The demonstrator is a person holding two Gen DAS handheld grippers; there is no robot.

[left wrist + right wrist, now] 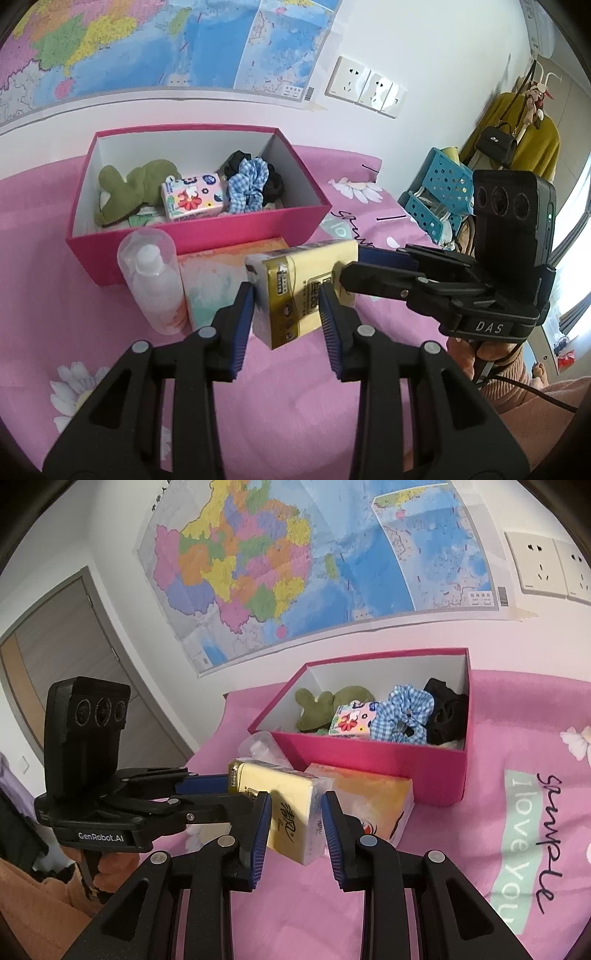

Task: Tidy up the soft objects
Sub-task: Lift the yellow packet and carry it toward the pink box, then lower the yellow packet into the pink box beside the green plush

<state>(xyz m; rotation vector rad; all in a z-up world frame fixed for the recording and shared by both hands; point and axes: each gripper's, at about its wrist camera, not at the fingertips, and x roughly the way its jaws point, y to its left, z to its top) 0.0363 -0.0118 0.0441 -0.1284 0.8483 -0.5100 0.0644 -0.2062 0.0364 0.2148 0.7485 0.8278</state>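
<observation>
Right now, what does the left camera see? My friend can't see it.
Both grippers hold one yellow tissue pack above a pink blanket. Behind it, a pink box holds a green plush, a flowery pack and scrunchies.

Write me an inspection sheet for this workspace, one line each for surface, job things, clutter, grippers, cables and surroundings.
Surface: pink floral bedspread with printed lettering.
Job's things: yellow tissue pack held between both grippers; pink box holds a green plush toy, floral tissue pack, blue gingham scrunchie and black scrunchie; an orange tissue pack lies in front of the box.
Clutter: clear bottle beside the box.
Grippers: left gripper and right gripper each clamp the yellow pack from a different end.
Cables: black cable trailing below the right gripper's handle.
Surroundings: wall map, wall sockets, blue perforated rack, door.
</observation>
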